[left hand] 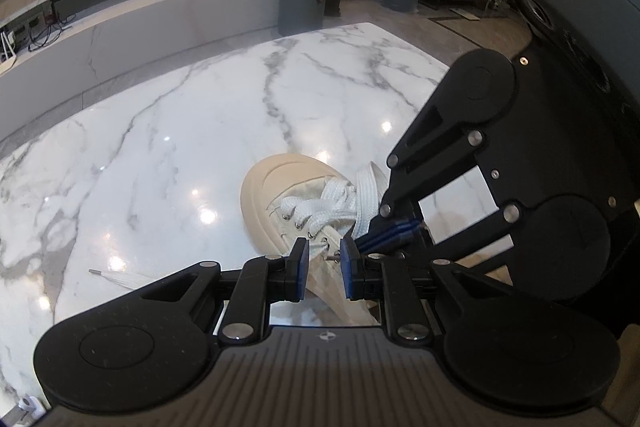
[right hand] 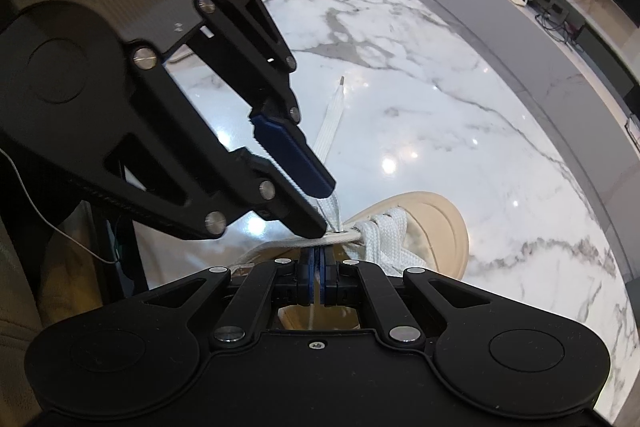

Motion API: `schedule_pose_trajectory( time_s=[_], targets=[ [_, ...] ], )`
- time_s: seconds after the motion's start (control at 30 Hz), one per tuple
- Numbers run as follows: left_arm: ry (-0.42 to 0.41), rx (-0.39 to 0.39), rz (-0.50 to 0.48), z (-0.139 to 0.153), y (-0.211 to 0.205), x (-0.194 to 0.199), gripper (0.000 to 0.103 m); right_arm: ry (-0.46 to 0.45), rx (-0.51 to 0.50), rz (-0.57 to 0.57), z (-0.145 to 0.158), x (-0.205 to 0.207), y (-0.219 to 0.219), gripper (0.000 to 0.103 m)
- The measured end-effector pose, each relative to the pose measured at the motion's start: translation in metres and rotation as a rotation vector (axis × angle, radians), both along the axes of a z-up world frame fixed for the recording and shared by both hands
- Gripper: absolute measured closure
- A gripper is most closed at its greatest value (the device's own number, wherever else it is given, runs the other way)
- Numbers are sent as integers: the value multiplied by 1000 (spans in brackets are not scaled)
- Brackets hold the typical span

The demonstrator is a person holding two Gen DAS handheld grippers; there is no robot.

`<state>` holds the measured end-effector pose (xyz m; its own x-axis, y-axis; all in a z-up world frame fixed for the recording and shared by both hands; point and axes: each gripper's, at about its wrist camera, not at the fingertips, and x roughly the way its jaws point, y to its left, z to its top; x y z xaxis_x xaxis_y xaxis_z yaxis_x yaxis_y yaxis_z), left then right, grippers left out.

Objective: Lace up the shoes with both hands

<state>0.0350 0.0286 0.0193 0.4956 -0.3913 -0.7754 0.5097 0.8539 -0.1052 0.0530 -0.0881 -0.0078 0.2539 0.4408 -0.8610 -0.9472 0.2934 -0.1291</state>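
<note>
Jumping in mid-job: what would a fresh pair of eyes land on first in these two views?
The cream shoe with thick white laces lies on the glossy marble table. Both black grippers crowd over its eyelets: the right gripper has its jaws shut on the shoe's edge, the left gripper holds its jaws slightly apart around an eyelet. One loose lace end trails flat across the marble.

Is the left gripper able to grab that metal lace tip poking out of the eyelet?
Probably yes: the left gripper has its jaws slightly apart on either side of the lace tip, nothing between; the right gripper stays beside it.
</note>
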Motion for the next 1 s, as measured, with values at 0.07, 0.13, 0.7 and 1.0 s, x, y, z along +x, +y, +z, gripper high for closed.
schedule_pose_trajectory(
  time_s=[0.07,0.13,0.7,1.0],
  targets=[
    [3,-6,4,-1,0,1,89,1,2,-1,0,0,-1,102],
    [7,-14,4,-1,0,1,95,1,3,-2,0,0,-1,102],
    [-11,2,35,3,-6,-6,100,-56,24,-79,7,-11,-7,97],
    [-41,67,44,13,-10,-15,101,-87,93,-271,20,-22,-40,97]
  ],
)
